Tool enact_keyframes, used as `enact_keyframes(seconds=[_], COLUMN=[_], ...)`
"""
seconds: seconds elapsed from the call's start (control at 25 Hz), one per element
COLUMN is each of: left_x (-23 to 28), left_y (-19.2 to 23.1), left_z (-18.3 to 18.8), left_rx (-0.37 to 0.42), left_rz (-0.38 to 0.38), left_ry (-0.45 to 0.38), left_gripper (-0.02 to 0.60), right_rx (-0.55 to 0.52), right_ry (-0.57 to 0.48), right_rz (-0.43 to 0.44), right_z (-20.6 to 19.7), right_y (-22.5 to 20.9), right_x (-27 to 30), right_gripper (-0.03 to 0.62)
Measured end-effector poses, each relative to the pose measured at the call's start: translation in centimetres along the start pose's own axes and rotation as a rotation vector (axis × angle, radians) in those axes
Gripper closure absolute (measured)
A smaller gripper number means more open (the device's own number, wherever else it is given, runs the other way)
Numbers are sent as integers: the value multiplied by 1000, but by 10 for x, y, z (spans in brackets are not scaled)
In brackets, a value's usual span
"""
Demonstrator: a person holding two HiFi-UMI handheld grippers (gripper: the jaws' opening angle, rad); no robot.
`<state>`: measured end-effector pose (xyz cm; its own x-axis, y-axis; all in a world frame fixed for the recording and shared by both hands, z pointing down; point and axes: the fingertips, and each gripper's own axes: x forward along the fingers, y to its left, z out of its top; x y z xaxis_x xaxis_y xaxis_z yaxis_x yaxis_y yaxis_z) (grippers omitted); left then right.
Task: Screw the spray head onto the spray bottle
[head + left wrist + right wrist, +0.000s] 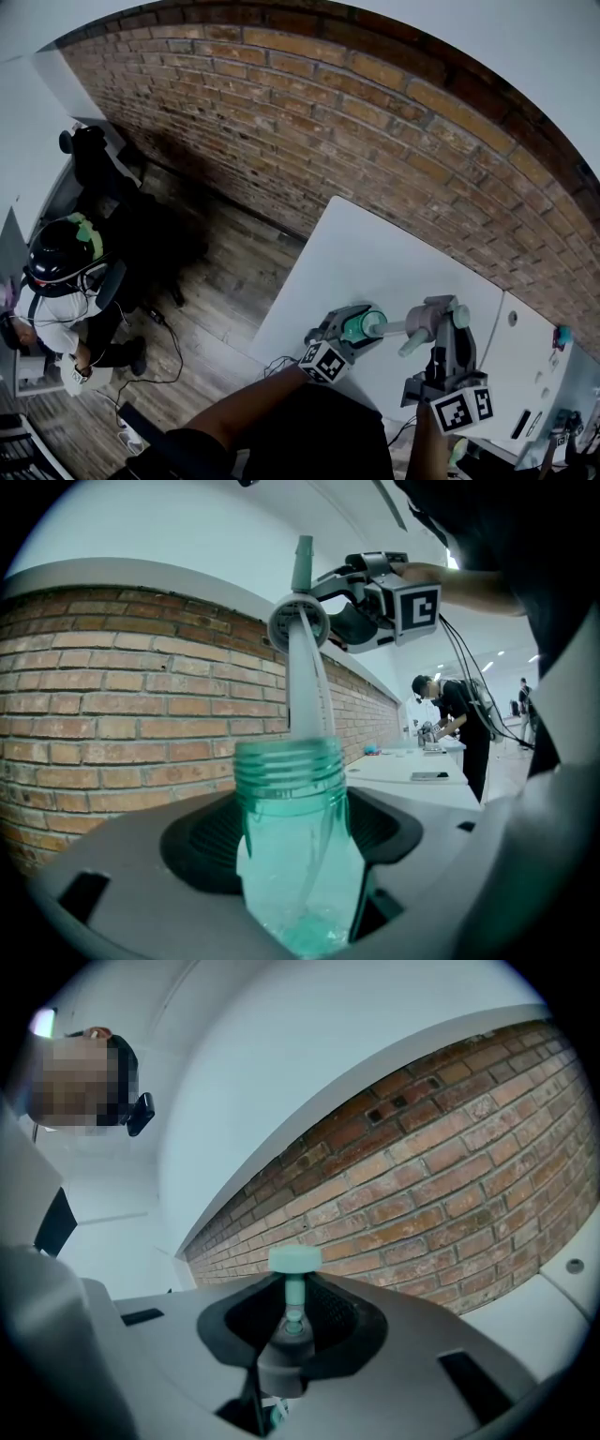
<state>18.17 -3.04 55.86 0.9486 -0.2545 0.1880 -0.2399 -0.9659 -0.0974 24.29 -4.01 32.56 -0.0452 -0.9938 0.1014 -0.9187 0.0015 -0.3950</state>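
Observation:
A clear teal spray bottle (pixel 360 327) is held off the table, with my left gripper (pixel 349 334) shut on its body. In the left gripper view its open threaded neck (pixel 290 770) rises between the jaws. My right gripper (pixel 437 330) is shut on the spray head (pixel 419 322), whose grey collar (pixel 298 624) hangs apart from the neck. The pale dip tube (pixel 307 691) runs from the collar down into the bottle mouth. In the right gripper view the head's teal top (pixel 294 1260) and grey collar (pixel 282 1370) sit between the jaws.
A white table (pixel 375 246) lies under both grippers, against a brick wall (pixel 394 141). A second white surface (pixel 528 367) at the right carries small items. A person in a helmet (pixel 58 255) sits on the wooden floor side at the left. Another person (pixel 461 722) stands by distant tables.

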Motion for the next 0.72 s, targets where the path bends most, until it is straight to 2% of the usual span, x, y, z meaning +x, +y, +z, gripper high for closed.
enact_keyframes(seconds=[0.32,0.52,0.72], left_x=[-2,1,-1], left_y=[1,-2,1], left_z=[4,-6,4], left_rx=[-7,13,-9], left_rz=[4,-11,-3], left_ry=[-4,4,-5], left_gripper=[259,259,259], right_rx=[0,11,18], right_ry=[43,69,86], right_rz=[12,3,-5], right_z=[-22,-36,-45], right_y=[-5,-10,-12], right_x=[3,4,6], right_gripper=[528,528,528])
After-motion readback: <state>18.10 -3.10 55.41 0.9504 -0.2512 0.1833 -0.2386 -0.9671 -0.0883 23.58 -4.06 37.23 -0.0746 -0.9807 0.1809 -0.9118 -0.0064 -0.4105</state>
